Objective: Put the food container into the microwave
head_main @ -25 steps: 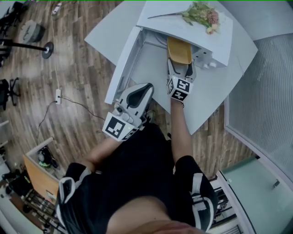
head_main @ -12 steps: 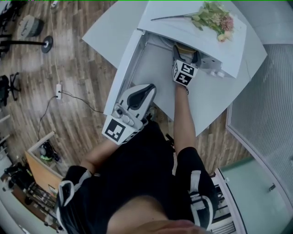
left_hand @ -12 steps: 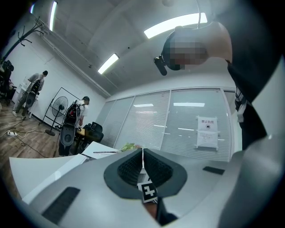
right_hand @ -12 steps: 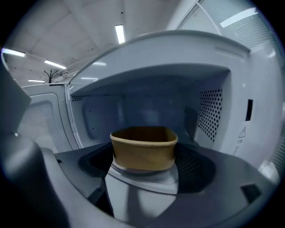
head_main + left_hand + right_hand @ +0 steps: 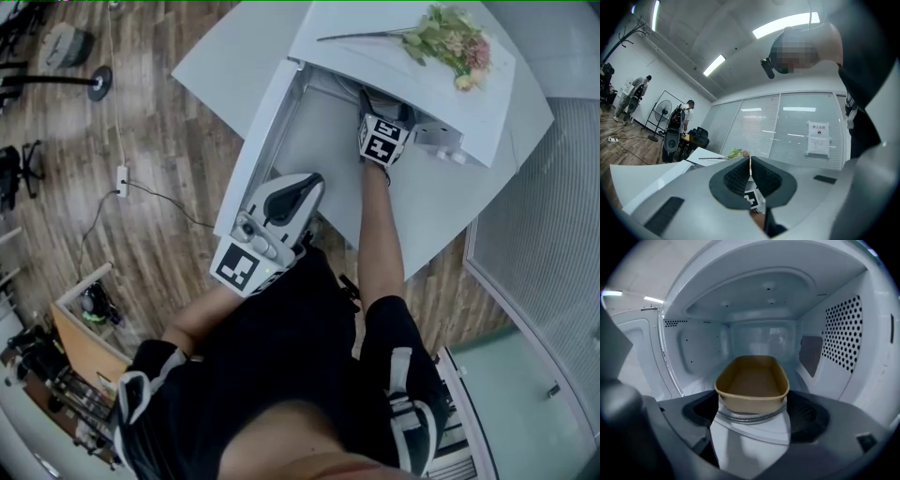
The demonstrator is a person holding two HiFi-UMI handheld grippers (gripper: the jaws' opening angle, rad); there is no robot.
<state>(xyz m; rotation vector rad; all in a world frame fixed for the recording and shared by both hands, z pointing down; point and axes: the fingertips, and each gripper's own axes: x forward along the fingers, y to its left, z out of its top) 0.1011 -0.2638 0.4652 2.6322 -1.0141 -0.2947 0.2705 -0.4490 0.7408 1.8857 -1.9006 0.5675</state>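
In the right gripper view a tan oblong food container [image 5: 752, 378] sits low inside the white microwave cavity [image 5: 834, 333], over the turntable's rim. My right gripper [image 5: 752, 404] is shut on its near end, one pad against each side. From the head view the right gripper [image 5: 382, 108] reaches in under the microwave's top [image 5: 375, 56], which hides the container. The microwave door [image 5: 267, 131] hangs open at the left. My left gripper [image 5: 298, 187] is held back by my body, pads together and nothing between them, as the left gripper view [image 5: 750, 168] also shows.
A bunch of flowers [image 5: 455, 42] lies on the microwave's top. The microwave stands on a white table [image 5: 441, 202]. A glass partition [image 5: 544, 206] runs along the right. A cable and power strip [image 5: 122, 178] lie on the wooden floor at left.
My right gripper has pushed forward into the microwave with the container, which has gone out of sight under the top in the head view. The left gripper has stayed put.
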